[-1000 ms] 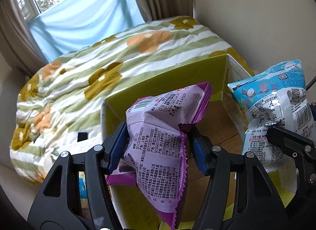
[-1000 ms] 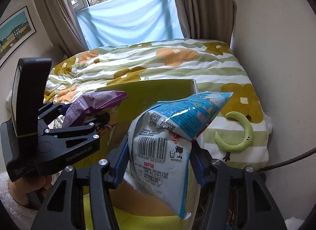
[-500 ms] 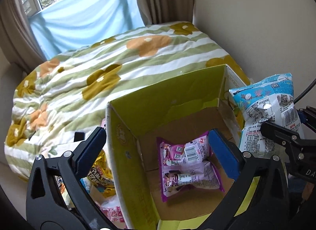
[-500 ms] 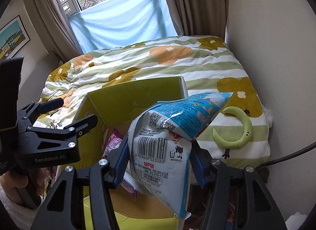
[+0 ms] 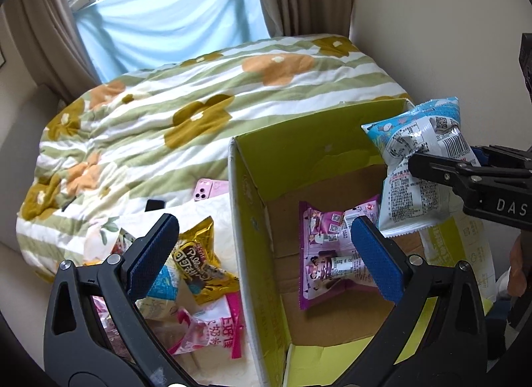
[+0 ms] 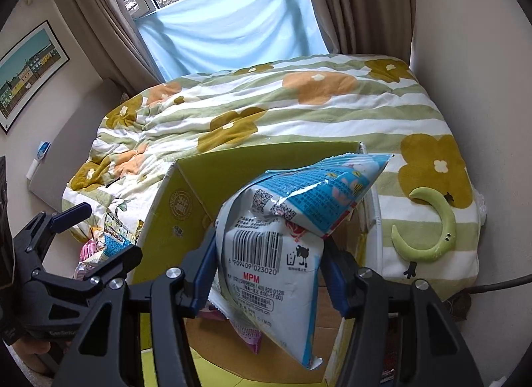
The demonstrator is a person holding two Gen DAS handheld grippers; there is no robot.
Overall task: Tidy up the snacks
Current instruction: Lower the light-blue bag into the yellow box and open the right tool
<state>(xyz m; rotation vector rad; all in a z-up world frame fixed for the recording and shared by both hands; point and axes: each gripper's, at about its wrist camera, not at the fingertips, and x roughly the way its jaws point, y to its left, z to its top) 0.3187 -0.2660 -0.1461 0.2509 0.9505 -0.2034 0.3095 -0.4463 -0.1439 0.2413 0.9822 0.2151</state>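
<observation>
A yellow-green cardboard box (image 5: 319, 150) stands open on the bed. A purple snack packet (image 5: 327, 254) lies on its brown floor. My left gripper (image 5: 266, 247) is open and empty, straddling the box's left wall. My right gripper (image 6: 269, 274) is shut on a blue and white snack bag (image 6: 286, 230) and holds it above the box's right side; the bag also shows in the left wrist view (image 5: 422, 167). A pile of loose snacks lies left of the box, among them a gold packet (image 5: 196, 267) and a pink and white packet (image 5: 212, 330).
The box (image 6: 199, 194) sits on a green-striped floral quilt (image 5: 186, 100). A pink phone (image 5: 209, 189) lies beside the box's left wall. A green crescent toy (image 6: 432, 224) lies on the quilt at right. A wall stands close on the right, a window with curtains behind.
My left gripper opened and let the purple packet drop into the box, then shifted left toward the loose snacks. My right gripper kept hold of the blue bag and moved over the box.
</observation>
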